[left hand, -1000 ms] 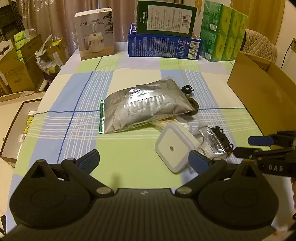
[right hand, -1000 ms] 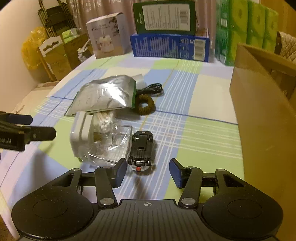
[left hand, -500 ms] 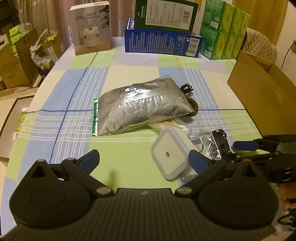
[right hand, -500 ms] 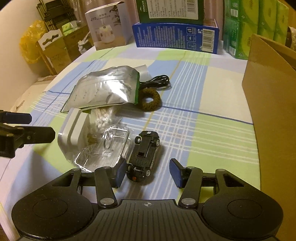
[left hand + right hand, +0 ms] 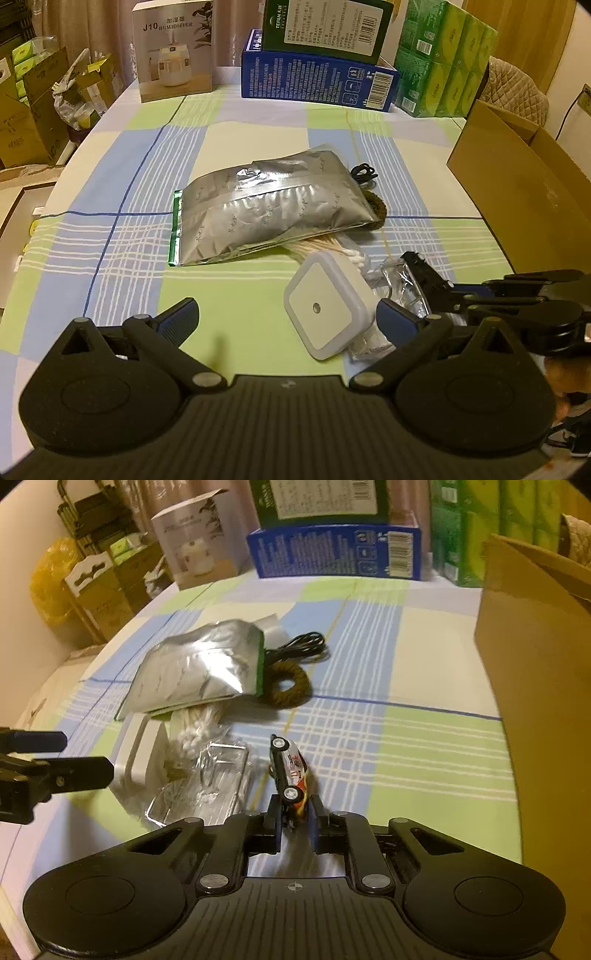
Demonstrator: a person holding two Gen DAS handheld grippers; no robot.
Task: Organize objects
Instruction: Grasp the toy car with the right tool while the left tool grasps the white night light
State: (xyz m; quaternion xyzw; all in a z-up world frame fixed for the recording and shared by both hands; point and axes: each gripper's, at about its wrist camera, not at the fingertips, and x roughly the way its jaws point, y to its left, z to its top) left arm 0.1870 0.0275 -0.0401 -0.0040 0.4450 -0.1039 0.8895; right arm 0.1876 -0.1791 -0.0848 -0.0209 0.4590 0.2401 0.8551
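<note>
My right gripper (image 5: 295,808) has its jaws closing on a small toy car (image 5: 290,771), and the pads press its rear end. The car is tipped on its side, wheels to the left, nose pointing away. In the left wrist view the same car (image 5: 424,269) shows black beside the right gripper (image 5: 454,295). My left gripper (image 5: 286,317) stands open and holds nothing, low over the tablecloth, with a white square night light (image 5: 325,306) just ahead of it. A clear plastic packet (image 5: 207,786), cotton swabs (image 5: 325,247) and a silver foil pouch (image 5: 269,206) lie close together.
An open cardboard box (image 5: 535,664) stands at the right table edge. A brown ring (image 5: 288,686) and a black cable (image 5: 303,646) lie beyond the pouch. Blue, green and white cartons (image 5: 314,77) line the far edge. Checked cloth (image 5: 147,184) lies bare to the left.
The right gripper went from open around the car to shut on it. The car, upside down before, is now turned onto its side. The left gripper stays open.
</note>
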